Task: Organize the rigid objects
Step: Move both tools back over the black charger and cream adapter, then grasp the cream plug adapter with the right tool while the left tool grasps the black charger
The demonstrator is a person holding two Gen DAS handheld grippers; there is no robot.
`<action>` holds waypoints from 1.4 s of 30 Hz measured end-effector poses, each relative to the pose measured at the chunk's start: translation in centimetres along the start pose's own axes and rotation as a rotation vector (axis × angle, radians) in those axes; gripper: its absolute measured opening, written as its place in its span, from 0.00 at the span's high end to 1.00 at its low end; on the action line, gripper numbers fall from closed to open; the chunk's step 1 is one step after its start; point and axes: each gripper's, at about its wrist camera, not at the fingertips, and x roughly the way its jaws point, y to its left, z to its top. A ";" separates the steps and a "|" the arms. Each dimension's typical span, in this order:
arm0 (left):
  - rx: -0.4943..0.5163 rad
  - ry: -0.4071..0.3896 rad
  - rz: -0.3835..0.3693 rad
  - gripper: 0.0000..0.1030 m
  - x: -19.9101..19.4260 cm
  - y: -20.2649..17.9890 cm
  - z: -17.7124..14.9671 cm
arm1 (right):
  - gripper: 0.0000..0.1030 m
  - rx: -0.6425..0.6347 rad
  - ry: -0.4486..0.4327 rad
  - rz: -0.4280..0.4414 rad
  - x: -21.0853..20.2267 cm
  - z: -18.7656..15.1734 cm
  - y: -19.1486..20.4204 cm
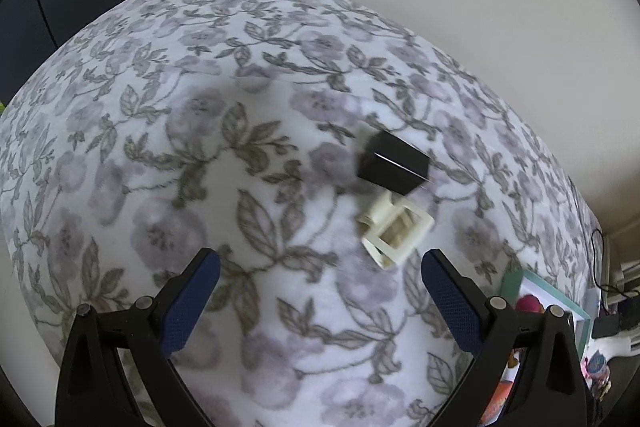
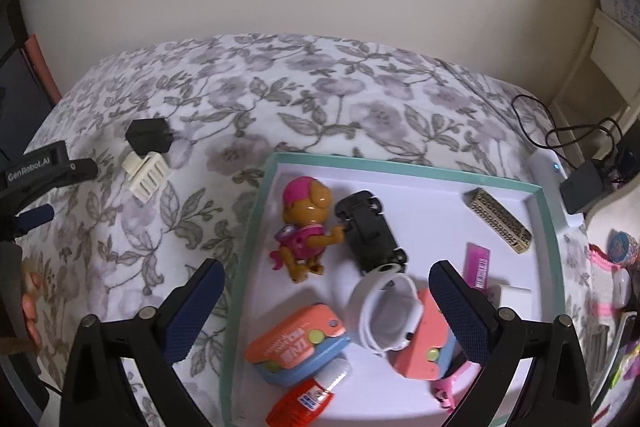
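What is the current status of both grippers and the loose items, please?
Left gripper open, empty. Right gripper open, empty, over the tray. Black adapter and white clip on the bedspread, outside the tray. Nothing in the way.

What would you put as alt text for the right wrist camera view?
Open right gripper hovers over a teal-rimmed tray on a floral bedspread, holding a pink toy dog, black toy car and white watch. A black block and white clip lie outside it.
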 end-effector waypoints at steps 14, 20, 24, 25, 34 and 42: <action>-0.026 0.030 -0.057 0.02 1.8 1.6 3.1 | 0.00 -0.011 -0.038 0.096 0.9 2.2 3.5; -0.037 0.046 -0.033 0.02 3.4 2.3 4.0 | 0.00 -0.036 -0.045 0.174 2.4 4.1 6.9; -0.071 0.077 -0.018 0.02 5.2 3.3 4.2 | 0.00 -0.058 -0.035 0.193 4.0 4.8 9.2; -0.082 0.086 -0.014 0.02 5.6 3.6 4.2 | 0.00 -0.064 -0.031 0.198 4.5 5.0 9.7; -0.136 0.111 0.011 0.02 8.1 5.5 5.1 | 0.00 -0.111 0.000 0.238 8.3 5.2 13.4; -0.110 0.109 0.030 0.02 8.3 5.5 5.4 | 0.00 -0.171 0.009 0.240 10.7 5.1 15.7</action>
